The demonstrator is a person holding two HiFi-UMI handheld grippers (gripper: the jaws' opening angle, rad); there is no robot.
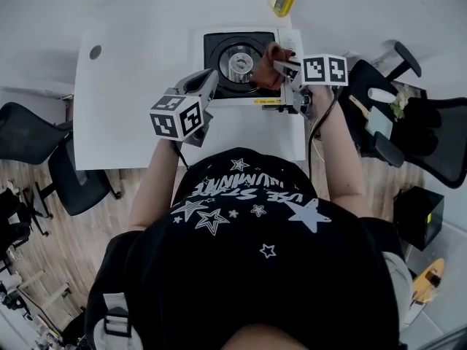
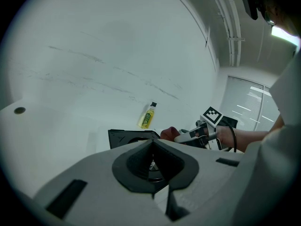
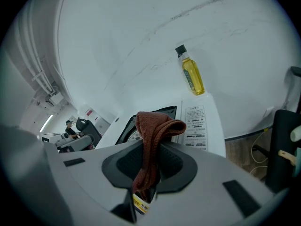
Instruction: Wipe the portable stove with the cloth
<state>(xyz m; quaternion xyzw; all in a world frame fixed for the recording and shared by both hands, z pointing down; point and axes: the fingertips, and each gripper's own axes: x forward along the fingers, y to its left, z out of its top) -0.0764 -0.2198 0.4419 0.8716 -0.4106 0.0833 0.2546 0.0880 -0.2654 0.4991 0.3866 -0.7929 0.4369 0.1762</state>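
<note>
Pressing the cloth (image 3: 153,131), clamped in the right gripper (image 1: 280,66), flat on the stove (image 1: 219,49) beneath wipes best; left gripper (image 1: 210,80) is closed, empty.

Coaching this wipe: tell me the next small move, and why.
Probably lower the cloth onto the stove and drag it leftwards. The right gripper is shut on the cloth above the stove's right side; contact cannot be confirmed. The left gripper is shut, empty, at the stove's front left.
</note>
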